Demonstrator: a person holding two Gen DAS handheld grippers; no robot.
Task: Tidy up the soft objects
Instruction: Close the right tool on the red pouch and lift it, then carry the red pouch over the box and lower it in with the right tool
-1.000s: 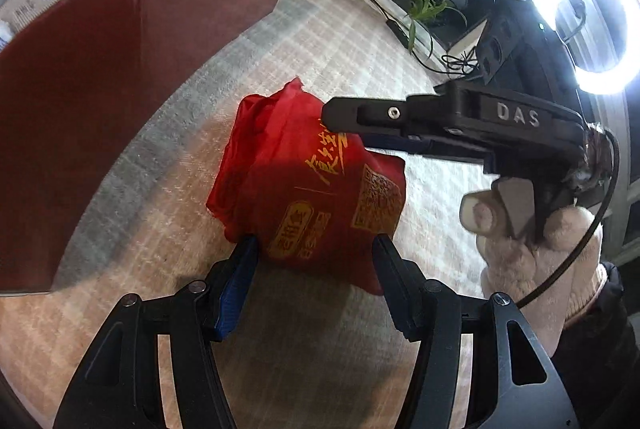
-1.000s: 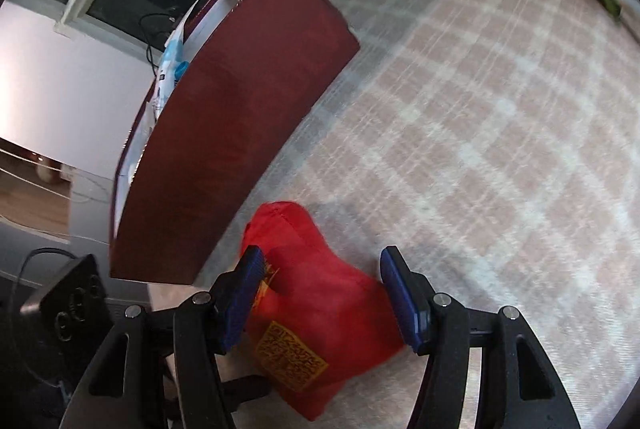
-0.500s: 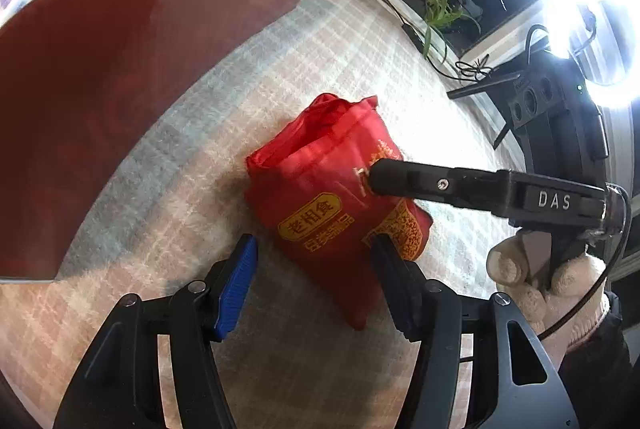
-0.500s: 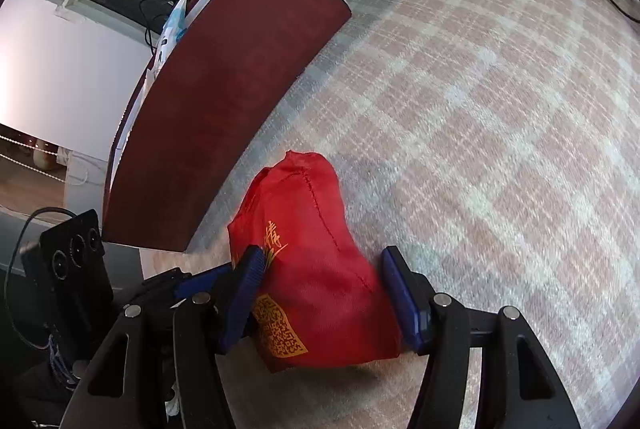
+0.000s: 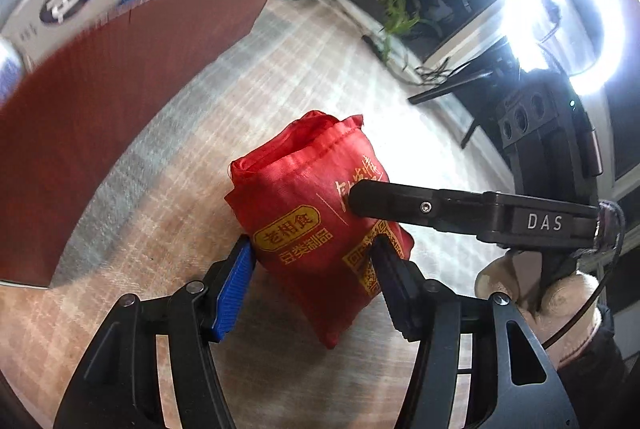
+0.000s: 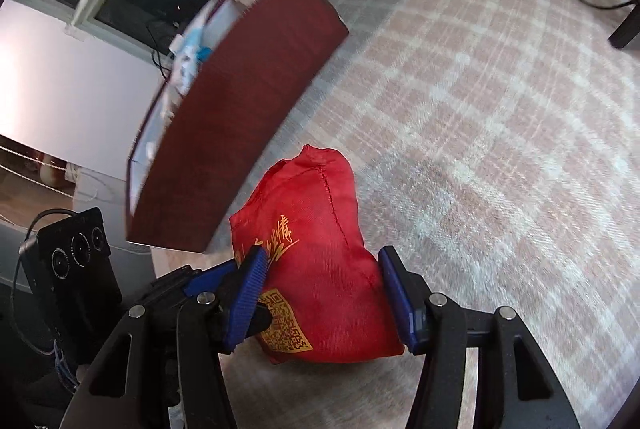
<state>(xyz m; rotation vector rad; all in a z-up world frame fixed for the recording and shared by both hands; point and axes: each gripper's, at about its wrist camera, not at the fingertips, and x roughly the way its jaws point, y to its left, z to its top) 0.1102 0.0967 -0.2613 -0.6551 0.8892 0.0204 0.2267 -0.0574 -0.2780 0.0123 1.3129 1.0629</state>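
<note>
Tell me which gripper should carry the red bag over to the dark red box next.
Probably the left. The left gripper straddles the red bag at its lower end, beside the dark red box. The right gripper also brackets the bag, but sits on the side away from the box.

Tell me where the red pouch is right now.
The red pouch sits on the plaid cloth, low and centre in both wrist views, between both grippers' fingers, just right of the dark red box.

Left hand-held gripper (image 5: 312,261) jaws parted, right hand-held gripper (image 6: 320,281) likewise (gloved hand (image 5: 536,293) gripping its handle)
</note>
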